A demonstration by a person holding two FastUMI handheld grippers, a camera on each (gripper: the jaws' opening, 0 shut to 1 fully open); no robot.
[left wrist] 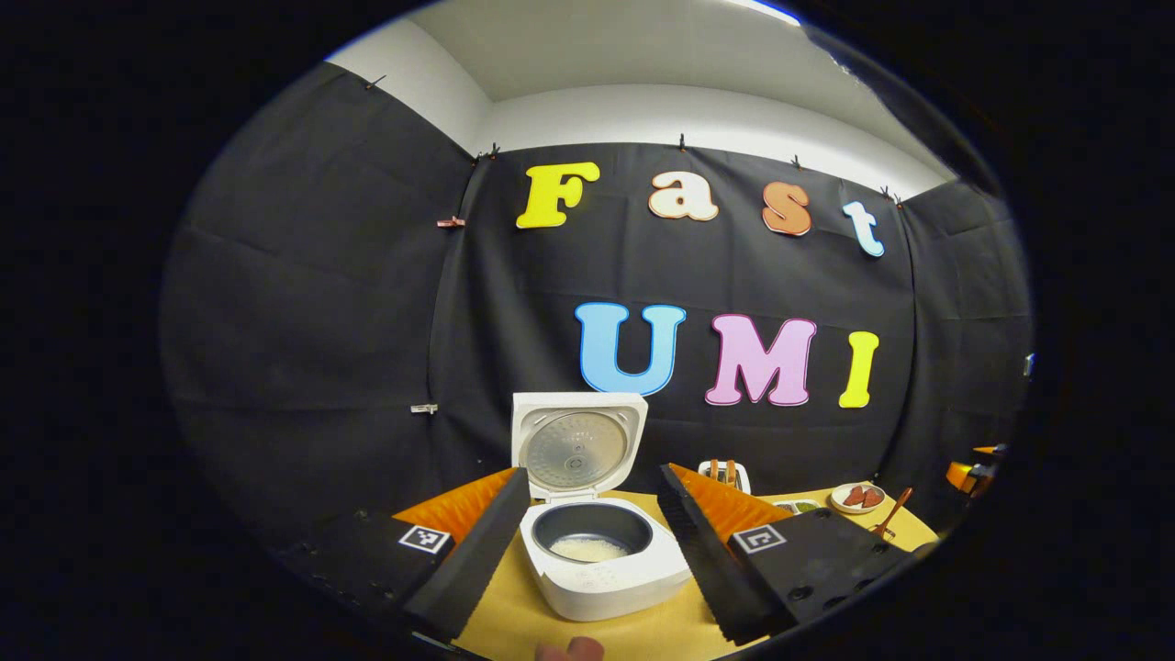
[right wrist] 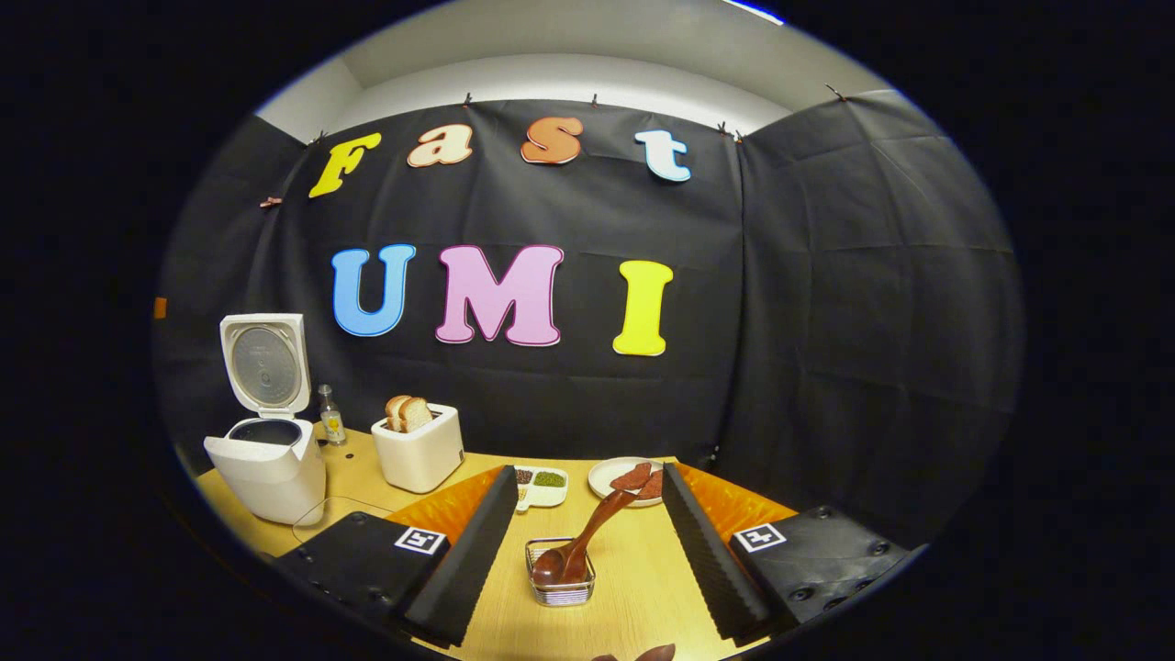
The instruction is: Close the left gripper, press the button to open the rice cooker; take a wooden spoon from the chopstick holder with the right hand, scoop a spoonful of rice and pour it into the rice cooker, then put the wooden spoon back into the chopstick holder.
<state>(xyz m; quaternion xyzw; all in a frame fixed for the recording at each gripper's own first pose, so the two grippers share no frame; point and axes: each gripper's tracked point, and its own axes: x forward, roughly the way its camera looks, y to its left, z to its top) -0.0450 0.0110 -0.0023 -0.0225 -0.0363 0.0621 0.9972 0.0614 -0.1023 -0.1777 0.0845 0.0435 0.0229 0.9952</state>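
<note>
Fingertips of a person's hand [left wrist: 569, 649] are seen at 6 o'clock in the left gripper view, just below the left gripper [left wrist: 587, 551], whose 2 fingers are spread wide. Between them the rice cooker [left wrist: 601, 569] is framed, its lid [left wrist: 576, 445] raised upright at 12 o'clock and some rice [left wrist: 587, 549] lying in the inner pot. In the right gripper view the right gripper [right wrist: 580, 551] is likewise spread and nothing is held; between its fingers, at 6 o'clock, the chopstick holder [right wrist: 560, 578] stands on the table [right wrist: 633, 569], with the wooden spoon [right wrist: 587, 537] resting bowl-down inside it and its handle leaning toward 1 o'clock. A compartment dish [right wrist: 540, 485] and a plate [right wrist: 617, 477] lie beyond, and a toaster [right wrist: 419, 450] at 10 o'clock.

With the lid open, rice in the pot and the spoon in the holder, either the return step is judged complete or the spoon is not yet taken; which cannot be told. If the latter, the handle must be approached and pinched by the right gripper.
</note>
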